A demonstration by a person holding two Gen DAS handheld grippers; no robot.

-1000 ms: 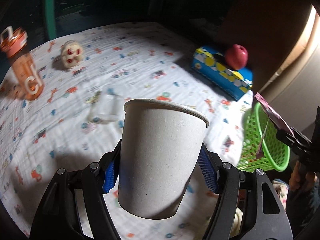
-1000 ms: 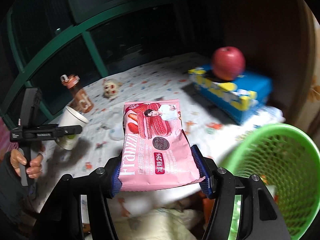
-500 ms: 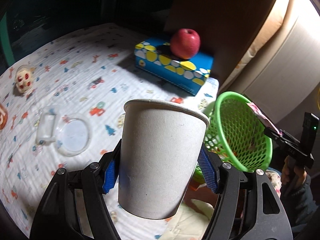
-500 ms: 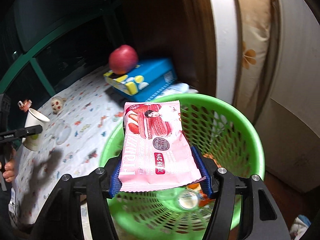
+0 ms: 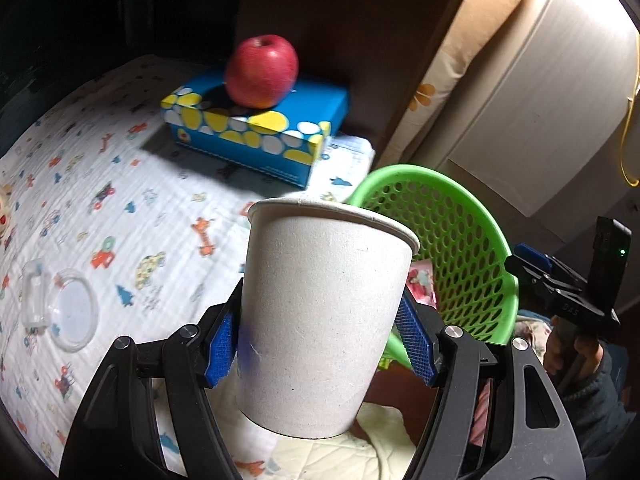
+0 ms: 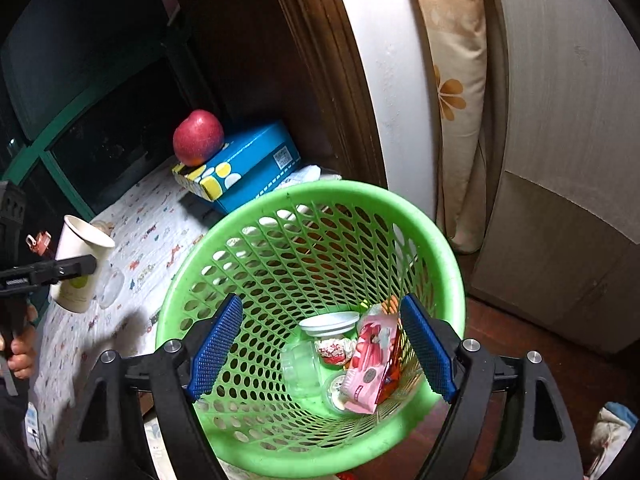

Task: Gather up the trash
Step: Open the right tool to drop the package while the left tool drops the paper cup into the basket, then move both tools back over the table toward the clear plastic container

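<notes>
My left gripper is shut on a white paper cup, held upright over the table's near right edge, just left of the green mesh basket. My right gripper is open and empty above the basket. The pink snack packet lies inside the basket on its floor, among a clear jar, a white lid and other wrappers. The cup also shows in the right wrist view, at the left.
A blue tissue box with a red apple on top stands at the table's back right. A clear lid lies on the patterned cloth at left. A cabinet and curtain stand behind the basket.
My right gripper opened and dropped the pink packet into the basket. My left gripper carried the cup rightward, closer to the basket.
</notes>
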